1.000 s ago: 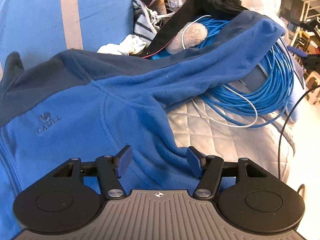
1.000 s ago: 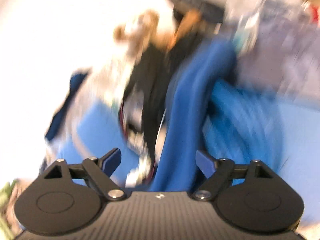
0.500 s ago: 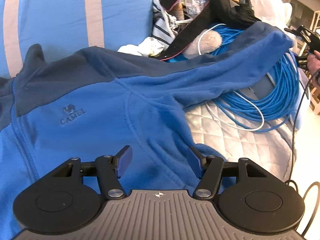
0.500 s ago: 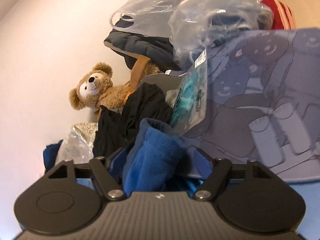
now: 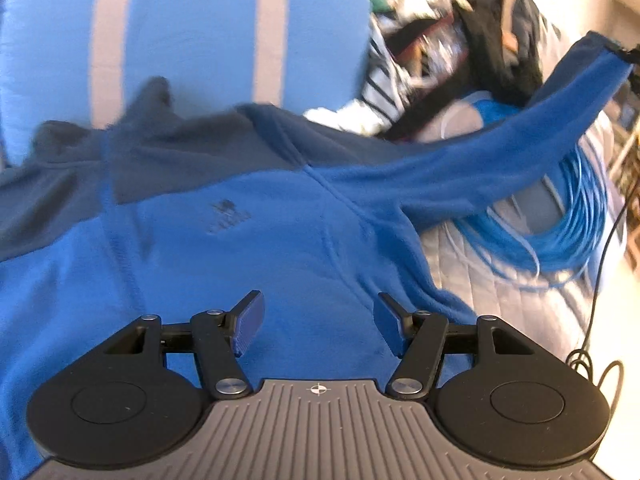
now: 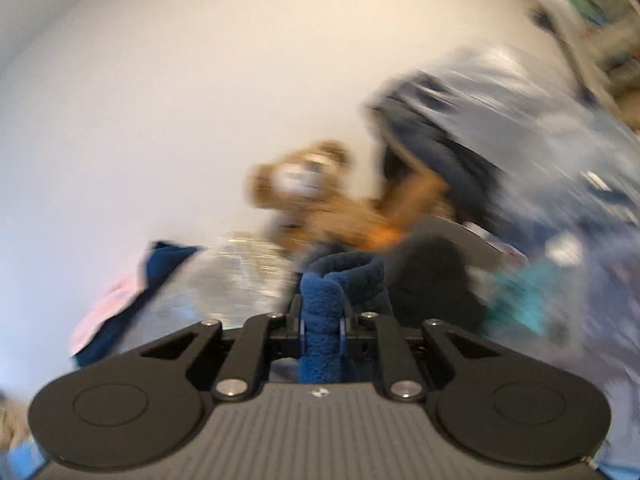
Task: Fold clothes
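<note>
Right now my left tongs (image 5: 318, 322) hang released over the chest of the blue fleece jacket (image 5: 248, 248), both blue pads spread wide with nothing between them and the fabric filling the gap below. The jacket lies spread on the bed, its darker navy shoulders and collar toward the light blue cushion with pale stripes (image 5: 188, 32), and a small dark logo sits on the chest, too smeared to read. Its sleeve (image 5: 500, 160) stretches up and away to the right, lifted clear above the coil of blue cable (image 5: 576, 220) that rests on the grey quilted cover (image 5: 492, 300); the cuff end reaches the far right edge of the left wrist view, where a dark shape meets it. Beyond the sleeve sits a blurred heap of black, striped and white cloth (image 5: 432, 60). My right tongs (image 6: 322, 328) are clenched on the sleeve's cuff (image 6: 338, 280), a fold of dark blue fleece pinched upright between the pads and poking out above them. Behind it, badly blurred, a brown teddy bear (image 6: 312, 188) leans against the white wall (image 6: 160, 100), with dark clothing and clear plastic bags (image 6: 520, 120) piled to its right.
</note>
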`<state>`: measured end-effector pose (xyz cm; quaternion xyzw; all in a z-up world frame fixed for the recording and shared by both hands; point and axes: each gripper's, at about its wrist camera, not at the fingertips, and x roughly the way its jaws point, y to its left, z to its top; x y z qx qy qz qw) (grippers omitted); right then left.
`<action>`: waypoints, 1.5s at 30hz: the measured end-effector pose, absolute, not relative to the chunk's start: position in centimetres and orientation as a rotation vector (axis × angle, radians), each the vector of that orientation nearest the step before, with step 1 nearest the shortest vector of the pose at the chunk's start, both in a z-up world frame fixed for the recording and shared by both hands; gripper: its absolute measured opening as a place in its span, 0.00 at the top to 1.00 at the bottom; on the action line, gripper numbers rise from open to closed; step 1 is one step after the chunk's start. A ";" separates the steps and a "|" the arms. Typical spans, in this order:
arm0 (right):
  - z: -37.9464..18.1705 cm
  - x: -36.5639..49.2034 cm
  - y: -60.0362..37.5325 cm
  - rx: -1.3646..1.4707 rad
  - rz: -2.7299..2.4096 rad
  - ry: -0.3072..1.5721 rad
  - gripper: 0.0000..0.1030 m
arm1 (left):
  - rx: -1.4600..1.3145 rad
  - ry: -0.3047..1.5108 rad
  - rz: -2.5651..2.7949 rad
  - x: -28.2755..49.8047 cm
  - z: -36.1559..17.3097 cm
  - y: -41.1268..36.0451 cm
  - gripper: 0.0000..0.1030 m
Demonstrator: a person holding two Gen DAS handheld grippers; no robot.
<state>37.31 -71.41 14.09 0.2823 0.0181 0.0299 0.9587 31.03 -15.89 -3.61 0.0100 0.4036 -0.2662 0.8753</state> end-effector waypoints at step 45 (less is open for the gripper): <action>19.3 10.7 -36.3 -0.176 0.941 0.487 0.00 | -0.324 0.713 -0.322 10.2 12.5 10.4 0.21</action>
